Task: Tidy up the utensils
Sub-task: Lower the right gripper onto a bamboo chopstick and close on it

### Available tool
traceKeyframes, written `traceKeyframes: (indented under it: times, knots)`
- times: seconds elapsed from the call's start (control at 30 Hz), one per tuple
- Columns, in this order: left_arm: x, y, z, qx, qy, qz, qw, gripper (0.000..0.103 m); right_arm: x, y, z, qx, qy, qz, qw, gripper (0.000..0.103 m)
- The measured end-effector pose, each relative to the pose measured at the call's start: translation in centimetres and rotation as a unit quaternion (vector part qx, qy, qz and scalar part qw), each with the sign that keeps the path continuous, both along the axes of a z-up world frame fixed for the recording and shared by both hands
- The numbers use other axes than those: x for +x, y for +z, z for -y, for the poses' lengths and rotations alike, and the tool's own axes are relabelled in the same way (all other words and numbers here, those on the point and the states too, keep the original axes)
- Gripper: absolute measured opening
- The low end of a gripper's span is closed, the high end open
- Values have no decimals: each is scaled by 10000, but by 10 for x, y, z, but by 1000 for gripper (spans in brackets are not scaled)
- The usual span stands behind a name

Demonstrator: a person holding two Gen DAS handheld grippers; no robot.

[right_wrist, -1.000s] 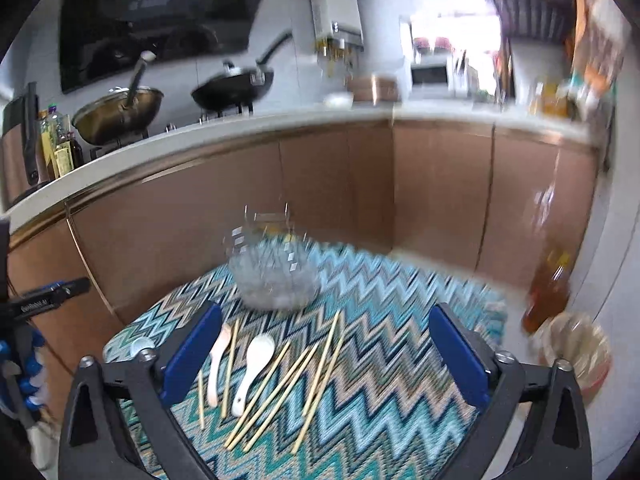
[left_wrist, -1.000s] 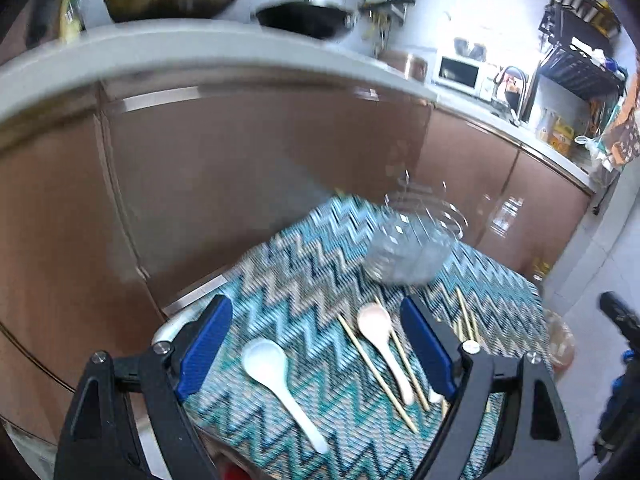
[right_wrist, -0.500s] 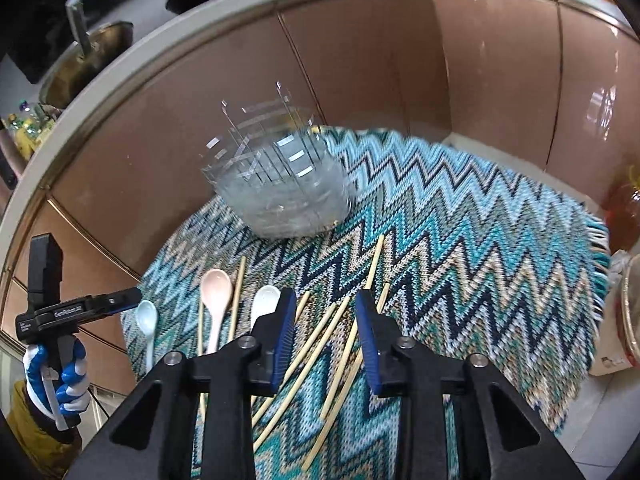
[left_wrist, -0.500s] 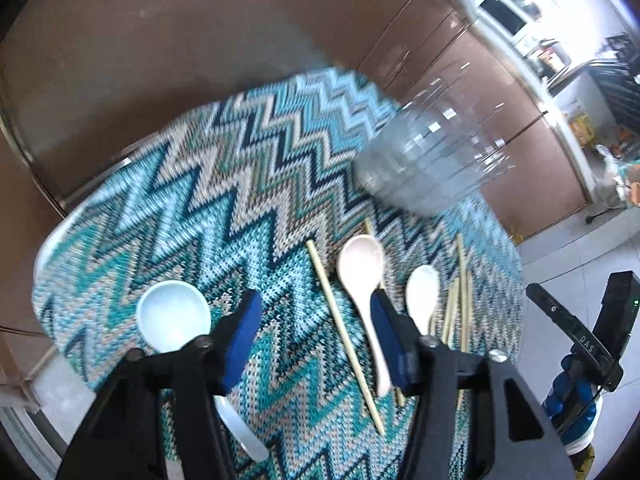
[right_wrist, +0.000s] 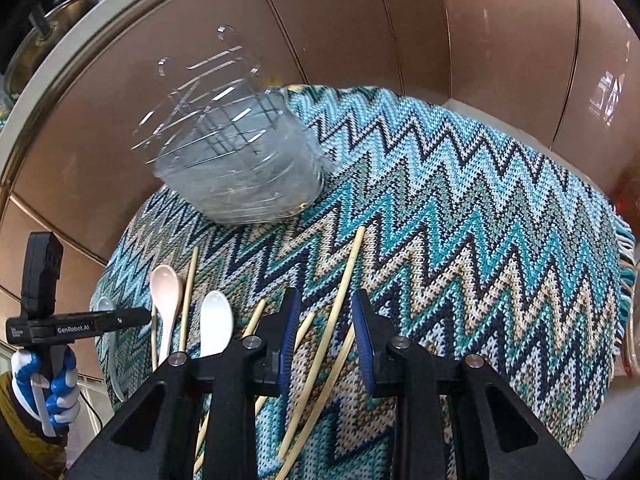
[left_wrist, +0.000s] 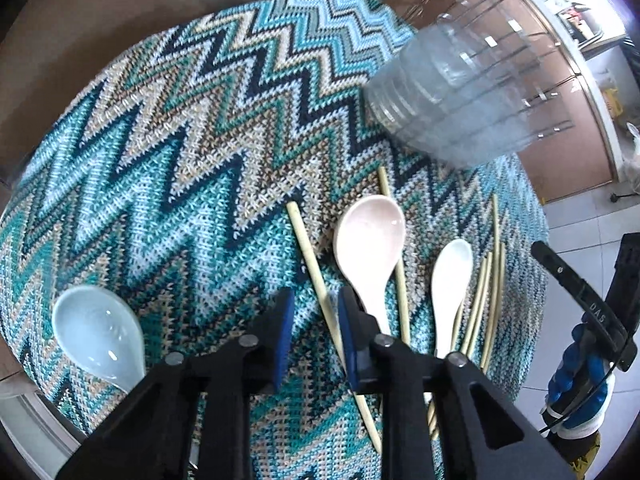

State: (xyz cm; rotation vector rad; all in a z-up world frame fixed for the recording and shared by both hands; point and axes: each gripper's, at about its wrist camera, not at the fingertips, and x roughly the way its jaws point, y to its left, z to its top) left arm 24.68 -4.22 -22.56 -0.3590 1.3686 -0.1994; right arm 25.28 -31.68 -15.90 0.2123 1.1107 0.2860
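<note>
On the zigzag cloth (left_wrist: 192,152) lie a pink spoon (left_wrist: 370,240), a white spoon (left_wrist: 450,272), a pale blue spoon (left_wrist: 96,328) and several wooden chopsticks. My left gripper (left_wrist: 316,300) points down at the cloth with its jaws closing. One chopstick (left_wrist: 310,248) runs between them near the right pad, with a gap still showing. My right gripper (right_wrist: 326,296) is also closing, over a long chopstick (right_wrist: 348,268) that passes between its pads untouched. A clear slotted holder (right_wrist: 240,172) stands at the back of the cloth.
Brown cabinet fronts (right_wrist: 360,28) rise close behind the round table. A pot (right_wrist: 48,28) sits on the counter above. A blue-gloved hand (left_wrist: 580,380) holds the other gripper at the right edge. The cloth's fringe (right_wrist: 624,264) hangs over the right rim.
Both grippers have dropped toward the cloth and tipped downward. Their jaws have narrowed from wide apart to a small gap, each now straddling a chopstick.
</note>
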Motion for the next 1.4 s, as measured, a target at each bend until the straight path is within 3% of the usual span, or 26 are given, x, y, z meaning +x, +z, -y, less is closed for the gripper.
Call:
traceKeyframes:
  times: [0.2,0.6,0.9,1.13,1.4]
  knots:
    - [11,-8,17,139,-9,-183,9997,14,27,-10,-1,-168,-50,-229,9996,20]
    - [18,-15,3,-176,72,-393,9990,8,61,-51,-23,-595,5,-839,9947,16]
    - [19,-18,-10,-221,-41,-307,9993,7,61,-62,-39,-606,-103,-790,9950,8]
    - [13,-3,-9,-215,-41,-109,9997,5,47,-43,-40,-389,-78,-588,9975,6]
    - [-8,42,-25,-212,-99,481,9986,5,14,6,-47,-322,33,-30,9995,5]
